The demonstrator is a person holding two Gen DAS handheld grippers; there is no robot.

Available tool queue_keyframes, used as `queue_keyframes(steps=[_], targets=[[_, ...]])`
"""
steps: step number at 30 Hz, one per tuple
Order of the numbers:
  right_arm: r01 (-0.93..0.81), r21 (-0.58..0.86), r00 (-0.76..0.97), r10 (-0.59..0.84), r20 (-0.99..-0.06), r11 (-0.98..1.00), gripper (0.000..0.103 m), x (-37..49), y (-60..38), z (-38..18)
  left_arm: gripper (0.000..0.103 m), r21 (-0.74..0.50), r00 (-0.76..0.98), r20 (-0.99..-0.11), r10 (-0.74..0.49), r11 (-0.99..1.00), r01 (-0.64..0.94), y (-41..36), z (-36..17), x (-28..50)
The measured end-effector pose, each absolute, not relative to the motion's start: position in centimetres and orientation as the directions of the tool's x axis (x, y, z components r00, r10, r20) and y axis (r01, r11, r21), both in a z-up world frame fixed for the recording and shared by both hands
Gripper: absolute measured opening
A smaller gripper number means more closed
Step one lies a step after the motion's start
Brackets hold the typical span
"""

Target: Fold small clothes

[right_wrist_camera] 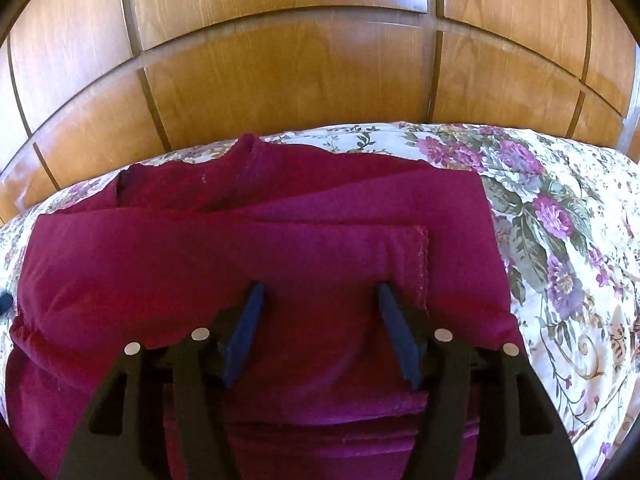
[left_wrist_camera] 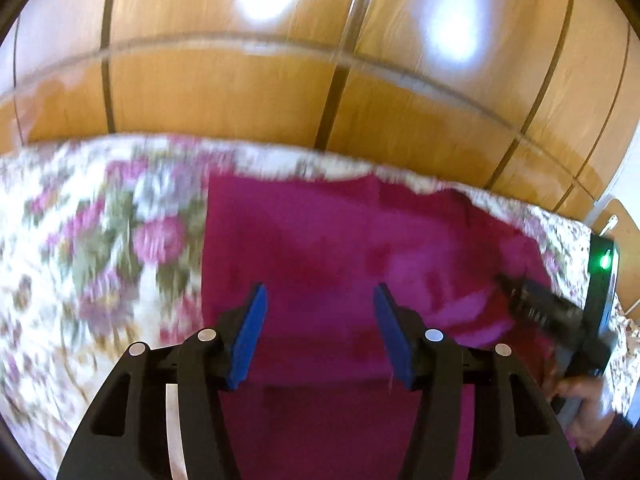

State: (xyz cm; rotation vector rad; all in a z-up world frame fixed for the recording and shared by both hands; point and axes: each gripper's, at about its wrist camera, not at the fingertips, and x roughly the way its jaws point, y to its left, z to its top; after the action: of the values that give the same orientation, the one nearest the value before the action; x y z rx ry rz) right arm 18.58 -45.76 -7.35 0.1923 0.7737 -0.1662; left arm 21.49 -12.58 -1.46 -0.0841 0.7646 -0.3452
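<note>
A wall of glossy wooden panels (right_wrist_camera: 304, 80) stands behind a bed covered with a floral bedspread (right_wrist_camera: 560, 216). The left gripper (left_wrist_camera: 320, 300) has its blue fingers (left_wrist_camera: 250, 336) spread wide and holds nothing; it hangs over a magenta garment (left_wrist_camera: 328, 232), in a view smeared by blur. The right gripper (right_wrist_camera: 320, 300) is likewise spread wide and empty, above the garment's folded layers. The garment lies flat on the bedspread near the far edge of the bed, a stitched hem (right_wrist_camera: 424, 264) just right of the right gripper's fingers. In the left view, the right gripper shows at the right edge, dark and blurred.
</note>
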Motion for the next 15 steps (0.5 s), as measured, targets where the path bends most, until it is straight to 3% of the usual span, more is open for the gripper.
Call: queue_keyframes(steps=[4, 8, 15], targets=[[0.220, 0.107, 0.707, -0.084, -0.702, 0.970, 0.061, 18.5, -45.6, -7.3, 0.055, -0.163, 0.674, -0.680, -0.289, 0.956, 0.245, -13.7, -1.5, 25.2], [0.219, 0.110, 0.709, -0.081, -0.701, 0.970, 0.061, 18.6, -45.8, -7.3, 0.055, -0.101, 0.610, -0.767, -0.199, 0.976, 0.192, -14.4, -4.9, 29.1], [0.216, 0.124, 0.711, -0.069, -0.700, 0.968, 0.062, 18.6, -45.9, -7.5, 0.056, -0.087, 0.648, -0.739, -0.184, 0.980, 0.179, -14.1, -3.8, 27.2]])
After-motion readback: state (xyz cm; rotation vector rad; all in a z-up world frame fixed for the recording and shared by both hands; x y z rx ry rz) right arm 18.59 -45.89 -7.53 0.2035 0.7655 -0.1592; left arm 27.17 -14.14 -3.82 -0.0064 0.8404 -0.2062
